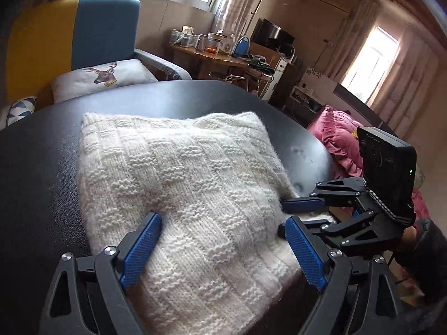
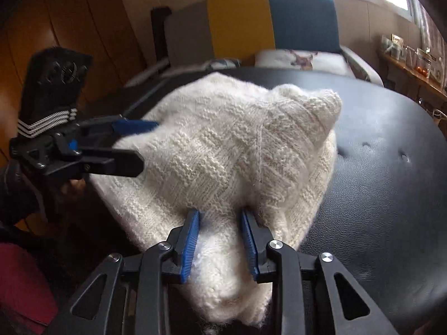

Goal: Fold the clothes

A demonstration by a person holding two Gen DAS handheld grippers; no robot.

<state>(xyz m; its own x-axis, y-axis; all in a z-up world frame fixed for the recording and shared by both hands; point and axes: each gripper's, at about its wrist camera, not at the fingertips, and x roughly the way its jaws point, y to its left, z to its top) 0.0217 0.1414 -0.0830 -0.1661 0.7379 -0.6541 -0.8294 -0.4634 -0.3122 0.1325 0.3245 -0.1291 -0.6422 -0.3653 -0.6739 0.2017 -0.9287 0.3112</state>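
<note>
A white knitted sweater [image 1: 184, 184] lies folded in a thick pile on a black padded table [image 1: 39, 167]. My left gripper [image 1: 220, 220] is open, its blue pads [image 1: 141, 248] spread wide over the near part of the sweater. In the right wrist view the left gripper [image 2: 148, 143] straddles the far left edge of the sweater [image 2: 223, 145]. My right gripper [image 2: 220, 213] is shut on a bunched fold of the sweater, and wool fills the gap between its fingers [image 2: 190, 240]. From the left wrist view the right gripper [image 1: 287, 209] comes in at the sweater's right edge.
Black table top [image 2: 385, 173] stretches to the right of the sweater. Behind the table stands a yellow and blue sofa [image 1: 106, 28] with a deer cushion [image 1: 103, 76]. Pink bedding [image 1: 340, 139] and a cluttered wooden desk [image 1: 215, 55] are beyond the table's right edge.
</note>
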